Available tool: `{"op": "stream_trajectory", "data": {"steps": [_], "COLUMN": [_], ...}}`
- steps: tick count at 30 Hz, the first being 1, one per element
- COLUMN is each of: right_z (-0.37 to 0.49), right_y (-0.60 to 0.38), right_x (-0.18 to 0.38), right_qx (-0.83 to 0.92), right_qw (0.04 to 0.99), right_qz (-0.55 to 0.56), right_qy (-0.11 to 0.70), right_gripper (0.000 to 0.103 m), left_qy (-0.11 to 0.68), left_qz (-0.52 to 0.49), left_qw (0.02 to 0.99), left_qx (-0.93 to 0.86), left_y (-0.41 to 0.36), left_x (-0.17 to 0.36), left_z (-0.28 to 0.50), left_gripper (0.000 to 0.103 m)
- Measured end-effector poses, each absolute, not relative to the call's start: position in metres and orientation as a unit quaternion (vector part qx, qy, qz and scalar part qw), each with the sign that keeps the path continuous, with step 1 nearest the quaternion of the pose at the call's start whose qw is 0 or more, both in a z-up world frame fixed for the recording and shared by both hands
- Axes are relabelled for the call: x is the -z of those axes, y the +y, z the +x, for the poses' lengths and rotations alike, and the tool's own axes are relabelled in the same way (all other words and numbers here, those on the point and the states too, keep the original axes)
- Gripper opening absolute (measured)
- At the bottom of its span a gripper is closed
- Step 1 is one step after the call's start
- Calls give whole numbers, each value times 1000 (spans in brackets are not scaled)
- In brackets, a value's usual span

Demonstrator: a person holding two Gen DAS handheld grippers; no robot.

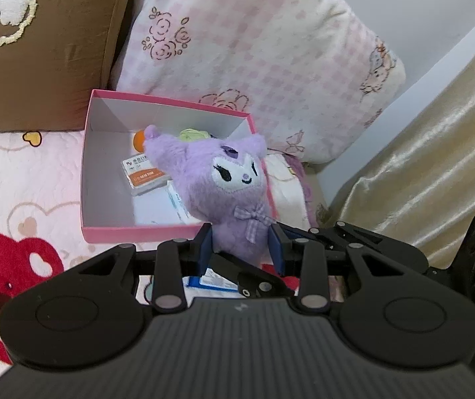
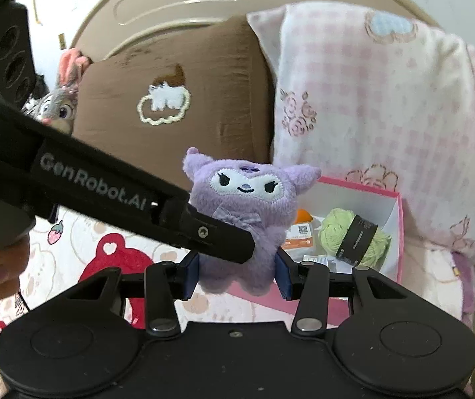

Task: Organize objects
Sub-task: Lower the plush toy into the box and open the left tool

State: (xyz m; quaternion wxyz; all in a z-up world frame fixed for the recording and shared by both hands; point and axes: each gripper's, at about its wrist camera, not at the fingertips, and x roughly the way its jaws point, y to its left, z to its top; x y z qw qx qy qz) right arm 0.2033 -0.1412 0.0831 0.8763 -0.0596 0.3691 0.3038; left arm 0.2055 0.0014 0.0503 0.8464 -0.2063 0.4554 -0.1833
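A purple plush doll point(image 1: 224, 179) with a stitched face and a checked bow hangs upright in front of an open pink box point(image 1: 131, 232). My left gripper point(image 1: 240, 249) is shut on the doll's lower body, with a blue pad on each side. In the right wrist view my right gripper point(image 2: 237, 274) is also shut on the purple doll point(image 2: 247, 199), near its feet. The left gripper's finger point(image 2: 224, 239) crosses the doll's middle from the left. The pink box point(image 2: 360, 186) holds green yarn point(image 2: 353, 236), an orange item point(image 1: 138, 139) and small card packets point(image 1: 146, 176).
The box lies on a bedspread point(image 1: 21, 183) printed with hearts and a red bear. A brown cushion point(image 2: 177, 99) and a pink checked pillow point(image 2: 387, 106) lean on the headboard point(image 2: 177, 3) behind it. A grey rabbit plush point(image 2: 59, 99) sits far left; a gold curtain point(image 1: 436, 166) hangs on the right.
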Motion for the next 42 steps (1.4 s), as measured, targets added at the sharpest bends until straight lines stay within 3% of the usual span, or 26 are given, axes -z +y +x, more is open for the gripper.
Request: {"op": "stream_trajectory", "data": {"steps": [26, 42], "right_z": [316, 342], "right_y": [-136, -123], "right_x": [37, 77], "right_qx": [-262, -284], "right_qw": [828, 794], "right_qz": [-44, 24], "right_qy": [493, 536], "right_gripper": [50, 50], "left_qy": [558, 583], "left_qz": [-268, -229], "left_qw": [770, 772], "left_qx": [154, 111], "left_y": [-6, 3], "left_x": [85, 104], "left_z": [331, 344], "left_gripper": [35, 36]}}
